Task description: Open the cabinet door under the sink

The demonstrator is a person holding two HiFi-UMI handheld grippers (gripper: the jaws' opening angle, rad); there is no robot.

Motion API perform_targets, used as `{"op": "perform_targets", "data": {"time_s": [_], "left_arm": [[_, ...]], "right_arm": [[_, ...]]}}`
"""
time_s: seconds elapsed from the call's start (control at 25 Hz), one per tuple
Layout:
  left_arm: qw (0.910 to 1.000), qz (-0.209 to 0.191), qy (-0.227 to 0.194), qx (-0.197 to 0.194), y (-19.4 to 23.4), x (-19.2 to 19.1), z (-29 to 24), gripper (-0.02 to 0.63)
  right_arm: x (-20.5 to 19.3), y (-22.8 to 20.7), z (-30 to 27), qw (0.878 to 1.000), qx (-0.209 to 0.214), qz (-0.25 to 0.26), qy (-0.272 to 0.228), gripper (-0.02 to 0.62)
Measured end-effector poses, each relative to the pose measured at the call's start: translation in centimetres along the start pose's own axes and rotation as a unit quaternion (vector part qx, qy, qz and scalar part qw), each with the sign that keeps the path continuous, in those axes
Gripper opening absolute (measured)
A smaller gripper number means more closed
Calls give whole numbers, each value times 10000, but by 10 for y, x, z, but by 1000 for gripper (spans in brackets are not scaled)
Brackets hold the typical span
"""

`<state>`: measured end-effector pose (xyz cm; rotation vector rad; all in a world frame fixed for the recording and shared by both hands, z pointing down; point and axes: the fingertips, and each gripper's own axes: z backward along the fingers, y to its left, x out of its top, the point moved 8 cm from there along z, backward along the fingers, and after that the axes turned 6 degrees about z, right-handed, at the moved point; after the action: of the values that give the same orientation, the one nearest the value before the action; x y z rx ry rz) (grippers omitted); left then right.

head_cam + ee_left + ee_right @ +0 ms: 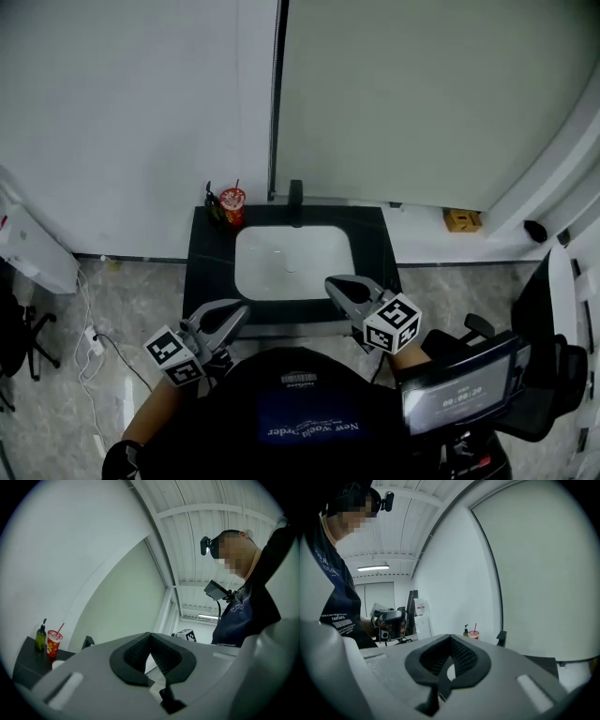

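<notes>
A black vanity top (211,253) with a white basin (291,262) and a dark faucet (296,202) stands against the wall ahead. The cabinet door below it is hidden from every view. My left gripper (239,310) is held at the vanity's front left corner, jaws meeting at the tip with nothing between them (150,634). My right gripper (334,282) hovers over the front right edge of the basin, also shut and empty (450,637). In the left gripper view the right gripper's marker cube (186,634) shows beyond the jaws.
A red cup with a straw (232,206) and a green bottle (215,204) stand on the top's back left corner. A white appliance (33,248) and a floor cable (94,342) lie left. A small box (461,220) and a black chair (553,375) are right.
</notes>
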<state>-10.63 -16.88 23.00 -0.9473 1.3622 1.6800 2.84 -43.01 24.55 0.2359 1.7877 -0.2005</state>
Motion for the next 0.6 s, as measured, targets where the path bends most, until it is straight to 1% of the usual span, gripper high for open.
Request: {"op": "perform_targets", "data": {"time_s": [0.12,0.24,0.4,0.6], "left_arm": [[9992,-99,-196,343,-2,-5,-4,0],[9978,-137,-343,543,-8,-12,-8,0],[9975,-200,-337,587,-10,-11,-31,0],[9975,-222,-310,590,-10,-11,-42,0]], "right_arm": [[-2,-21,-6,9996,274,19,-9,0],[-3,-34,-6,9990,447,13,-67,0],[-1,-58,-4,9986,515,15,-118,0],[-3,-67,0,9985,530,-7,-144,0]]}}
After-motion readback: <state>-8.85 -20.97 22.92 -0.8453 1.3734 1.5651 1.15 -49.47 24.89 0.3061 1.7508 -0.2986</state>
